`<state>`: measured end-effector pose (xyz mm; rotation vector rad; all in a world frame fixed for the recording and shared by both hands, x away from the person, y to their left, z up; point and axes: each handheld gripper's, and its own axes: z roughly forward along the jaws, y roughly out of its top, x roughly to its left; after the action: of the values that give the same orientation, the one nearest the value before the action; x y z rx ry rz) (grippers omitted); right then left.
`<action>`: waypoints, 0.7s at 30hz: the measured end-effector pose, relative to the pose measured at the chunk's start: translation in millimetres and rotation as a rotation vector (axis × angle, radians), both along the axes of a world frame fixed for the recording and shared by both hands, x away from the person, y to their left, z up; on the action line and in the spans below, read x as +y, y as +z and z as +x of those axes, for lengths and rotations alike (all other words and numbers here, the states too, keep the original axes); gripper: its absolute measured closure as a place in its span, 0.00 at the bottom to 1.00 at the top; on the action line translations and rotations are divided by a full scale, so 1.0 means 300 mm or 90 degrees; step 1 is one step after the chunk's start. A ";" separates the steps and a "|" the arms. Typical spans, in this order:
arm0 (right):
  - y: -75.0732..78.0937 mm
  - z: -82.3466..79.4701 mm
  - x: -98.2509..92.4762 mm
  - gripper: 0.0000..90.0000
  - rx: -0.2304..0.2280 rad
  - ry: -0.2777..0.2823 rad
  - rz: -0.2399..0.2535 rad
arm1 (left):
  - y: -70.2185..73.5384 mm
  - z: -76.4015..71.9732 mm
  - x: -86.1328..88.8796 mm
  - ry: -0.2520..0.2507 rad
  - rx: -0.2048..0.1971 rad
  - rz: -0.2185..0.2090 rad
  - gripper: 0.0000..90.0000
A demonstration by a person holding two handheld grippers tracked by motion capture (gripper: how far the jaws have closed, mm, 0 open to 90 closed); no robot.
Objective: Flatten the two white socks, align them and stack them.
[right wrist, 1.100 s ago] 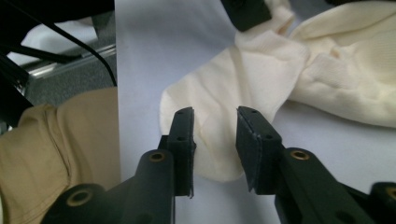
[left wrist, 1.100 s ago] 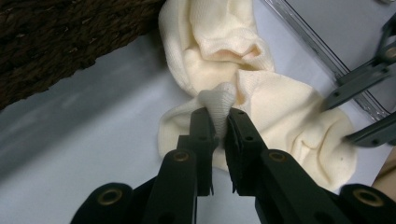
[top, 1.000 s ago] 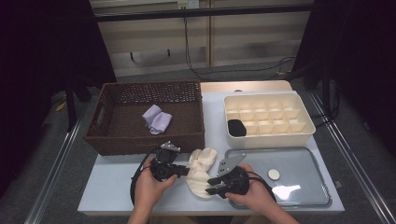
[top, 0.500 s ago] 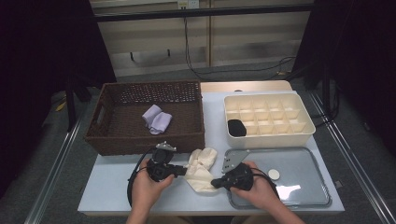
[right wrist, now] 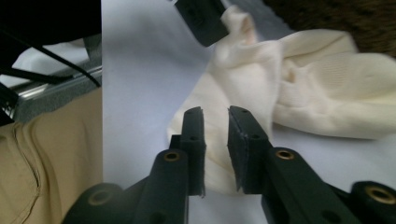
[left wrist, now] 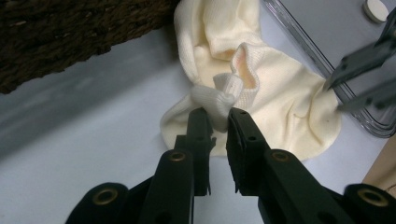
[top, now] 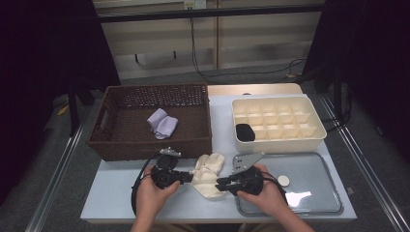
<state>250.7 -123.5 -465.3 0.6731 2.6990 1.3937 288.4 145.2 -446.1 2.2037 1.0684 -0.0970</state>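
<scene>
Lying on the pale blue-white tabletop [top: 121, 203] at about 6 o'clock in the high view, a crumpled cream knitted sock pair [top: 208, 175] is flanked by both tools. At its 9 o'clock side, the left gripper [top: 190, 178] is held in the person's left hand [top: 152, 191]; its black jaws are drawn narrow and are clamped on a folded white cuff of the cream fabric, as seen in the left gripper view, where the bunched cuff [left wrist: 219, 100] is pinched between the pads. These jaws have just been eased slightly apart, with the cuff kept between them. Above, at 11 o'clock, a dark brown woven wicker basket [top: 121, 145] is seen with a small lilac cloth bundle [top: 162, 123] inside. At the sock's 3 o'clock side, the right gripper [top: 221, 184] is held in the right hand [top: 266, 191]; its jaws have just been opened and a narrow gap is left, with cream fabric seen behind the tips in the right gripper view; whether the fabric is pressed cannot be told. At 1 o'clock, a cream plastic compartment box [top: 278, 123] is placed, and at 4 o'clock a clear plastic tray [top: 314, 169].
</scene>
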 end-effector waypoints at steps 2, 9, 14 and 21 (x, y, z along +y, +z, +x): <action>-0.013 -0.006 0.024 0.82 0.001 0.007 -0.013 | 0.002 0.003 0.002 0.000 -0.005 0.005 0.87; -0.050 -0.008 0.050 0.92 0.004 0.020 -0.062 | 0.011 0.014 0.018 0.011 -0.032 0.002 0.79; -0.052 -0.002 0.036 0.99 0.009 0.024 -0.064 | 0.004 0.021 0.015 -0.006 -0.051 0.008 0.76; -0.050 -0.001 0.025 1.00 0.008 0.041 -0.069 | -0.029 0.044 0.000 -0.020 -0.084 0.026 0.69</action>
<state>250.2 -116.0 -480.2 0.5943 2.8057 1.2496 301.7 145.2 -454.9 2.2297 0.9709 0.0561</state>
